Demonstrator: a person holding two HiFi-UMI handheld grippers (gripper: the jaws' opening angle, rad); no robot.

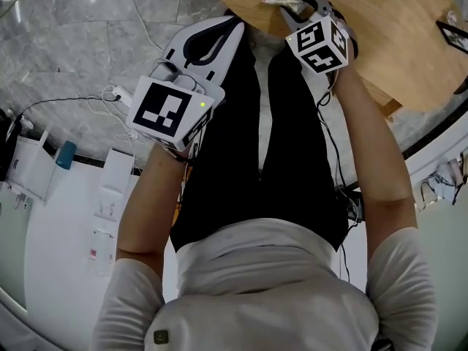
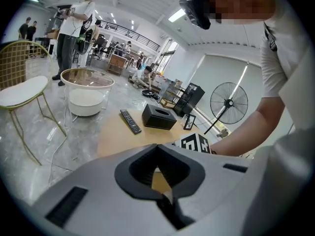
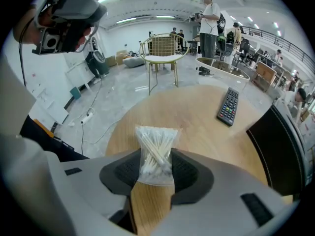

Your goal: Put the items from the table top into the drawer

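So, the right gripper (image 3: 154, 157) is clamped on a small clear bag of cotton swabs (image 3: 156, 139). The bag is stood upright on the round wooden table (image 3: 197, 117) near its edge, low and centre in the right gripper view. A remote (image 3: 228, 106) can be seen lying well apart from it, toward the upper right. In the head view the right forearm (image 1: 373, 152) is stretched from the lower right up to the table at the top of the frame, with the gripper tipped steeply down. The left gripper (image 2: 157, 147) is closed up, tips touching, with nothing caught in it. The left forearm (image 1: 139, 210) is held bent at left of centre, over the floor and short of the table, with the gripper angled toward the top.
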